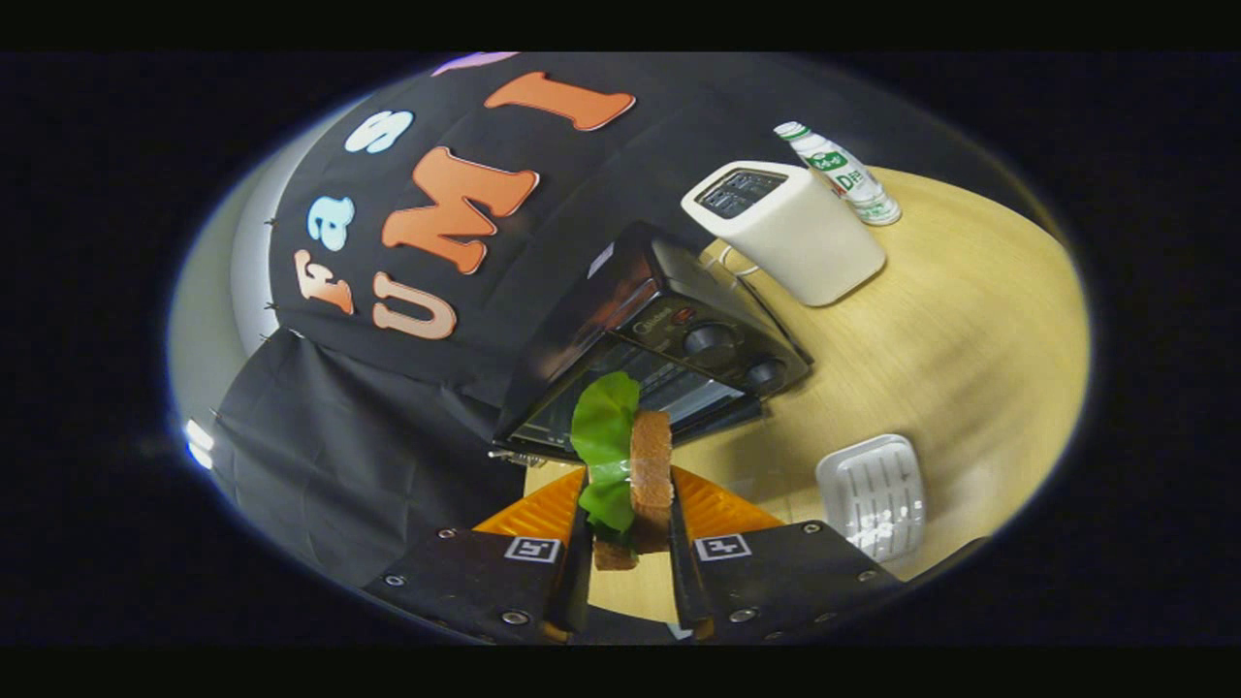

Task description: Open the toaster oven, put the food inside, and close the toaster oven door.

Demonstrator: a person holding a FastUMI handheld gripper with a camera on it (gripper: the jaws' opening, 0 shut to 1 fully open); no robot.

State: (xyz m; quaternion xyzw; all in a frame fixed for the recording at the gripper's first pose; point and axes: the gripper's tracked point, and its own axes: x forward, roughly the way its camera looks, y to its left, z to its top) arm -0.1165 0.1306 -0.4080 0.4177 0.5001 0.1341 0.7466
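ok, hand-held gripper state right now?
Hand-held gripper: closed on the sandwich, held just ahead of the toaster oven.

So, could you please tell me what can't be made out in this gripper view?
- Toaster oven: its inside is hidden by glare and by the held sandwich; whether the door is open is unclear.
- Sandwich: its lower end is hidden between the fingers, which press on both sides of it.
- Bottle: label too small to make out.
- White toaster: slots too small to see into.
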